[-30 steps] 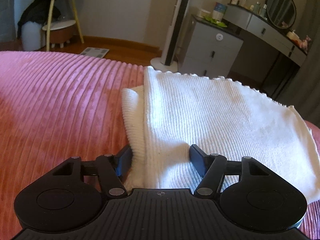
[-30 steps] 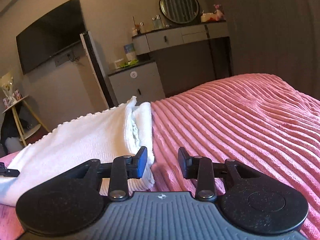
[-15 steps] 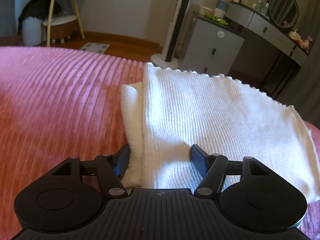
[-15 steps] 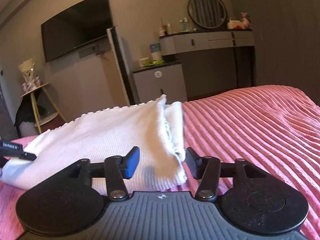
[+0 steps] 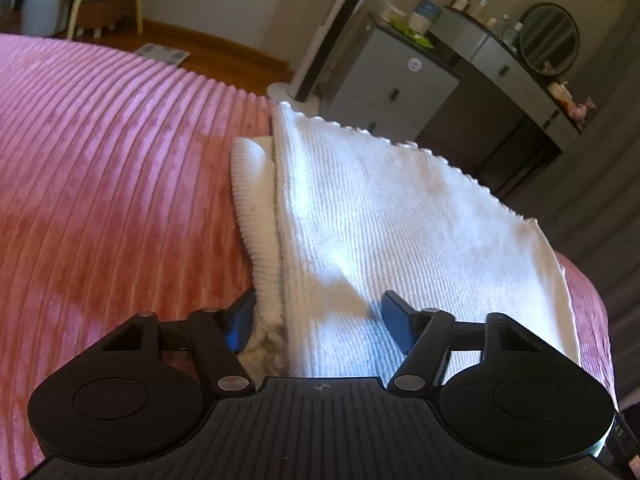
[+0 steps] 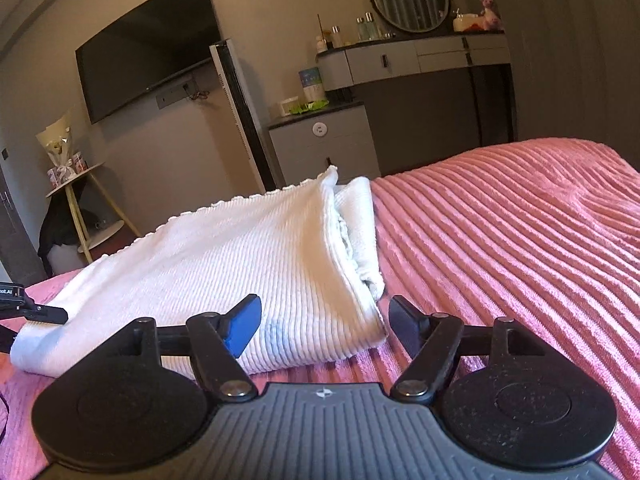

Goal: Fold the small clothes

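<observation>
One white ribbed knit garment [image 5: 400, 216] lies folded on the bed, on a pink ribbed bedspread [image 5: 112, 168], its scalloped hem toward the far edge and a thicker folded layer showing along one side. There are two grippers, one at each near corner of the cloth.

The left gripper [image 5: 320, 322] straddles its corner: the jaws stand fairly wide and are closing, with the bunched knit edge between them. The blue pad on the left sits against the fabric, while the right finger rests on top of the cloth, so no firm pinch is made yet.

The right gripper [image 6: 324, 324] frames the other near corner, jaws wide and opening, the corner of the garment [image 6: 248, 264] lying between the fingers but apart from both pads.

The step in hand looks like taking up both near corners for another fold. The next move probably calls for both grippers to pinch every layer at their corners, then lift together and carry the near edge over toward the scalloped hem, kept level so the stack does not skew.
</observation>
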Demonstrator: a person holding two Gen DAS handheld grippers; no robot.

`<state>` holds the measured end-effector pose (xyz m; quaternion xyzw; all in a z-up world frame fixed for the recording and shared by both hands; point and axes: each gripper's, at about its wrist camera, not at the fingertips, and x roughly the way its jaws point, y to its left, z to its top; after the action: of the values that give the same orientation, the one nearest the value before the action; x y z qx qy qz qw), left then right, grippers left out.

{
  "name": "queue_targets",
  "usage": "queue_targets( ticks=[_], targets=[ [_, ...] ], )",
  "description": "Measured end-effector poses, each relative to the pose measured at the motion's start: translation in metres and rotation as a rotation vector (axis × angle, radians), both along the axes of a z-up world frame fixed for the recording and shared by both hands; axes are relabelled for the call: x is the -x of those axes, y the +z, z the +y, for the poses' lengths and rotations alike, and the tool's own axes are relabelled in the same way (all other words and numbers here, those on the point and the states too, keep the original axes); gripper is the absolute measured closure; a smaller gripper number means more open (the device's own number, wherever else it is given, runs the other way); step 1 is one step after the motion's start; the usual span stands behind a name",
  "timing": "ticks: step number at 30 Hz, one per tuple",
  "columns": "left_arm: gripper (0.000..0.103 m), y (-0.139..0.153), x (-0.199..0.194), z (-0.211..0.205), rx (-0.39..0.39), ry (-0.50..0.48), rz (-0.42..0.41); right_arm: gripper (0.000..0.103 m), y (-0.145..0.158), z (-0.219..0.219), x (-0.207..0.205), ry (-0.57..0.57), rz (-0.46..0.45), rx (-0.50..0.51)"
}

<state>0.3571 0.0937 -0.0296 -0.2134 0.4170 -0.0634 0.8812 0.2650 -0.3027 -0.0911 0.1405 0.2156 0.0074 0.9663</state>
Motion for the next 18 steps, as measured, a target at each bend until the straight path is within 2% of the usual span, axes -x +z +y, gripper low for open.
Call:
queue_targets(
  ticks=[4, 6, 7, 11, 12, 13, 15, 18],
  targets=[
    [0.056, -0.001, -0.001, 0.007, 0.040, 0.026, 0.010, 0.033, 0.005, 0.002, 0.005, 0.002, -0.047, -0.004],
    [0.057, -0.002, 0.000, 0.015, 0.078, 0.042, 0.019, 0.036, 0.008, 0.004, 0.009, 0.018, -0.076, -0.010],
    [0.055, -0.003, 0.000, 0.018, 0.080, 0.050, 0.025, 0.039, 0.009, 0.005, 0.010, 0.028, -0.087, -0.014],
    [0.045, -0.004, 0.001, 0.022, 0.095, 0.061, 0.023, 0.066, 0.008, 0.015, 0.009, 0.095, -0.094, -0.040],
    [0.039, -0.005, -0.001, 0.020, 0.097, 0.056, 0.023, 0.070, 0.008, 0.020, 0.009, 0.115, -0.095, -0.041],
    [0.033, -0.005, -0.002, 0.017, 0.094, 0.053, 0.024, 0.071, 0.008, 0.025, 0.009, 0.141, -0.097, -0.043],
    [0.028, -0.005, -0.006, 0.010, 0.084, 0.044, 0.030, 0.073, 0.006, 0.037, 0.008, 0.198, -0.106, -0.052],
    [0.032, -0.005, -0.014, -0.005, 0.025, 0.026, 0.039, 0.073, -0.002, 0.057, 0.005, 0.273, -0.086, -0.021]
  ],
)
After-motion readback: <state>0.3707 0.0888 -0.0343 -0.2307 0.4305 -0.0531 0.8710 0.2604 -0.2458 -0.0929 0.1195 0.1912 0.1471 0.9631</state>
